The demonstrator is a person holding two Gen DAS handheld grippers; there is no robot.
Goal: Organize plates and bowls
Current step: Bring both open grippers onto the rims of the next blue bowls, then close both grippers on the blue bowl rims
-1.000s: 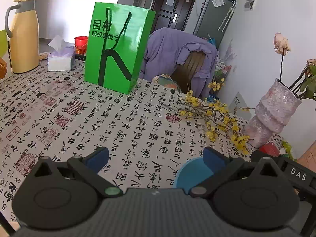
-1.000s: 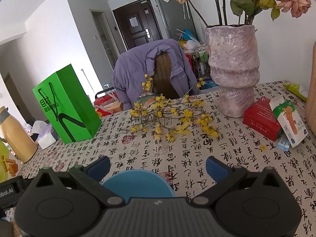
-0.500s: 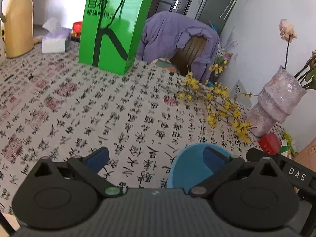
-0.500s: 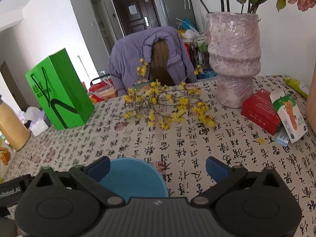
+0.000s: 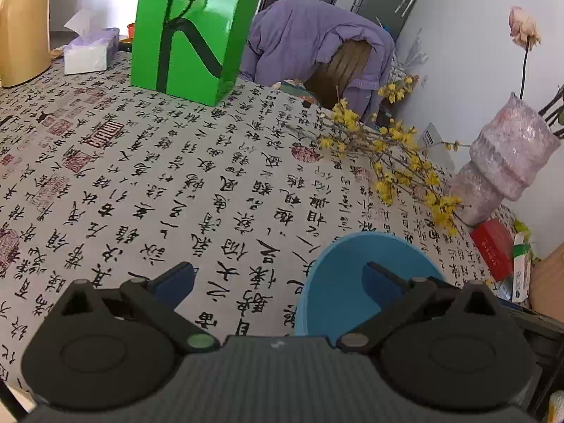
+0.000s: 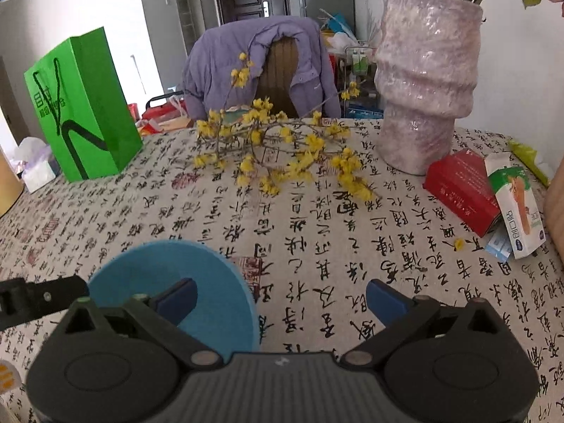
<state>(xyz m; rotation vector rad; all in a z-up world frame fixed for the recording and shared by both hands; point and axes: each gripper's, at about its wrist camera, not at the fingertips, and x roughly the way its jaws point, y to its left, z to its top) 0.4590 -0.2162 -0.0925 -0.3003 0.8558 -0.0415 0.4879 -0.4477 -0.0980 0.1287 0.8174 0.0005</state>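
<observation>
Blue bowl [image 5: 345, 278] on calligraphy tablecloth [image 5: 176, 176], between both grippers. Left gripper [image 5: 278, 278] spread wide, right finger inside bowl. Right gripper [image 6: 280, 296] spread wide, left finger over bowl.

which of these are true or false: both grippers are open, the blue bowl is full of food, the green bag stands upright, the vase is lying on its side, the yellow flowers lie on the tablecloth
1. Both grippers are open. True: the left gripper and the right gripper each show their fingers spread wide, closed on nothing.
2. The blue bowl is full of food. False: the part of its inside that shows is bare.
3. The green bag stands upright. True.
4. The pink vase is lying on its side. False: it stands upright, with flower stems in it.
5. The yellow flower branches lie on the tablecloth. True, beside the vase.
</observation>
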